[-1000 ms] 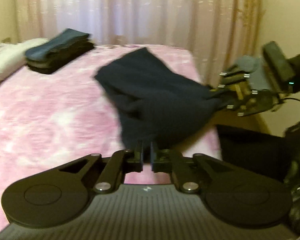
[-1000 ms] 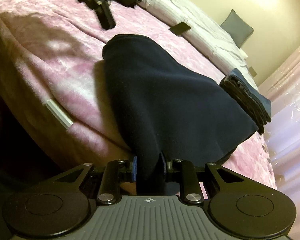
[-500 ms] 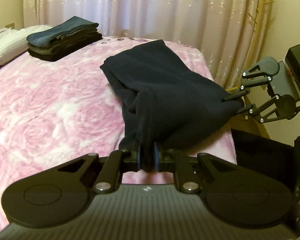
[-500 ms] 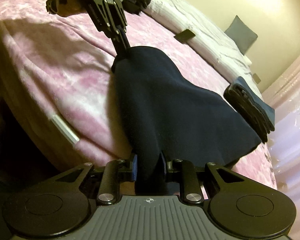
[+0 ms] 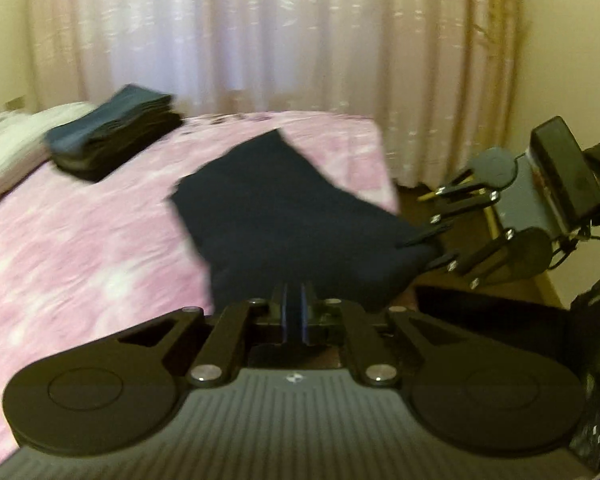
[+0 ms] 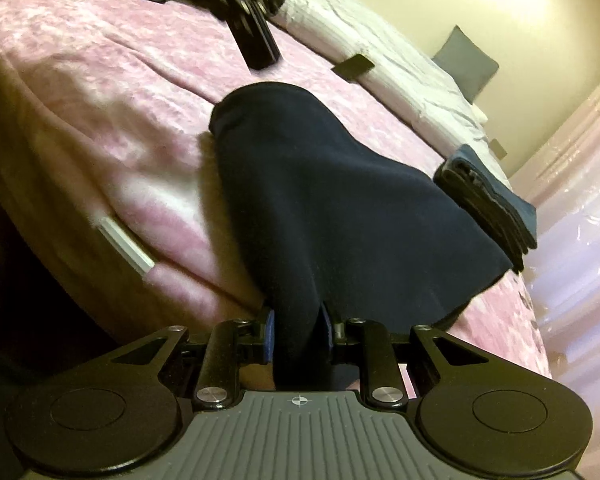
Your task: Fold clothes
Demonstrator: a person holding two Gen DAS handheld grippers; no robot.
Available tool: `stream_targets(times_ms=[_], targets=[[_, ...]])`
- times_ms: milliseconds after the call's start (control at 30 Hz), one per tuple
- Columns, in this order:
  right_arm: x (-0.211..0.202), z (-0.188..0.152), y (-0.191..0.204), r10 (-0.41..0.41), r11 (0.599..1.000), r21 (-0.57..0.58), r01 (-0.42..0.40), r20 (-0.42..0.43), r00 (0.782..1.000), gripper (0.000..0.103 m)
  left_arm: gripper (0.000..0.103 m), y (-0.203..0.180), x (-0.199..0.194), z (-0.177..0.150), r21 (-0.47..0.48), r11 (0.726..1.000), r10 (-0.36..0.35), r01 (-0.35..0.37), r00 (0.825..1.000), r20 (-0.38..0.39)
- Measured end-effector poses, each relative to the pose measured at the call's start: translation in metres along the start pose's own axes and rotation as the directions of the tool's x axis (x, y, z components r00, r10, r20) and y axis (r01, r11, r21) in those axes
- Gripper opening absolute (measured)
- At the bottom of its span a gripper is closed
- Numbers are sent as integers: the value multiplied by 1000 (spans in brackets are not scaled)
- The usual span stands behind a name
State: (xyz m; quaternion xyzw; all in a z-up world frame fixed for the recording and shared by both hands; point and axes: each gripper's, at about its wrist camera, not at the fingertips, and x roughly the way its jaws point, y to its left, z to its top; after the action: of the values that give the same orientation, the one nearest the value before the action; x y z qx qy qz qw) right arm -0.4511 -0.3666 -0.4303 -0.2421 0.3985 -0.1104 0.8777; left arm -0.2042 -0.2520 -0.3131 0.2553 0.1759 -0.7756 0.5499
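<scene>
The dark navy garment point(image 6: 340, 208) lies on the pink bedspread point(image 5: 80, 240) near the bed's corner, filling the centre of both views, its near edge draped off the mattress side toward you. Your right gripper point(image 6: 298, 332) pinches a thick bunch of that hanging edge between its blue-padded jaws. Your left gripper point(image 5: 294, 300) shows its jaws pressed nearly together, but in the blurred left view you cannot tell whether any cloth sits between them.

What has changed: half a second ago the left jaws sat at the far rounded end of the cloth — now, in the right view, they hang at upper centre of the frame, clear above that end, which rests on the bedspread. The cloth also looks flatter and more spread than it did. That suggests the garment has just been laid out and one side possibly let go, so the fold itself is probably not yet made.

Further out, a folded stack point(image 5: 112, 132) waits at upper left of the left view, before the curtains point(image 5: 260, 40).
</scene>
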Motion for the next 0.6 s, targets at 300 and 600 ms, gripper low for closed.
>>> stream_targets(times_ms=[300, 600], targets=[[-5, -12, -3, 16, 999, 43, -18, 34, 999, 22, 4, 20, 37, -31, -73, 997, 2, -12, 991, -136], [-32, -30, -22, -12, 992, 124, 2, 80, 997, 61, 14, 11, 16, -17, 30, 988, 156, -154, 971, -181]])
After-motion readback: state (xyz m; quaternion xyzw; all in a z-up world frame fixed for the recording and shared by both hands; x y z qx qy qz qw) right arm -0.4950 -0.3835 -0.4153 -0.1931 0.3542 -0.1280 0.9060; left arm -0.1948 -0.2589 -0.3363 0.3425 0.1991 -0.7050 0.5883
